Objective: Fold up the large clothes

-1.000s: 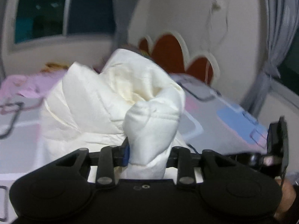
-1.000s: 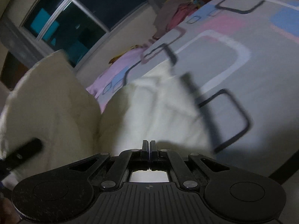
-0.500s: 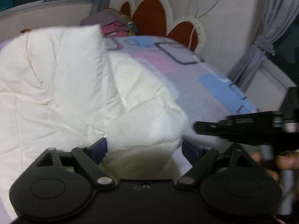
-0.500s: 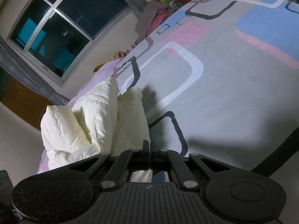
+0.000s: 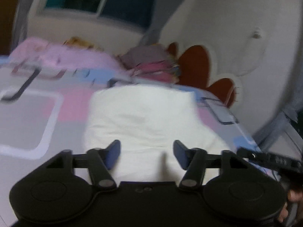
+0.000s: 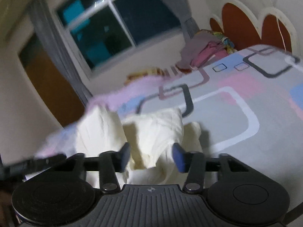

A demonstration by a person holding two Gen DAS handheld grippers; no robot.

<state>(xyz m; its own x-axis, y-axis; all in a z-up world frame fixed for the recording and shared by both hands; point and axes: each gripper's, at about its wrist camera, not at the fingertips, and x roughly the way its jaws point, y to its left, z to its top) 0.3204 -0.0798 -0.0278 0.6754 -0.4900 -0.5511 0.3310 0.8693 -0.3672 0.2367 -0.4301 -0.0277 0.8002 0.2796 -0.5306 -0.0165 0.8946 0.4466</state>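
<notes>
A cream-white padded garment (image 5: 147,117) lies bunched on the bed, right in front of both grippers. My left gripper (image 5: 146,152) is open and empty, its blue-padded fingers spread just above the garment's near edge. In the right wrist view the garment (image 6: 157,132) stands in puffy folds. My right gripper (image 6: 153,156) is open, and a fold of the garment sits between its fingers without being clamped. The right gripper also shows at the right edge of the left wrist view (image 5: 272,160). Both views are motion-blurred.
The bed sheet (image 5: 37,117) is grey with pink, blue and white rectangles. A pile of pink and grey clothes (image 6: 206,49) lies by the red scalloped headboard (image 5: 195,64). A pink blanket (image 5: 62,54) lies along the far side under the window (image 6: 106,22).
My left gripper opened and let go of the garment, which dropped flat on the bed. My right gripper went from shut to open and swung toward the garment.
</notes>
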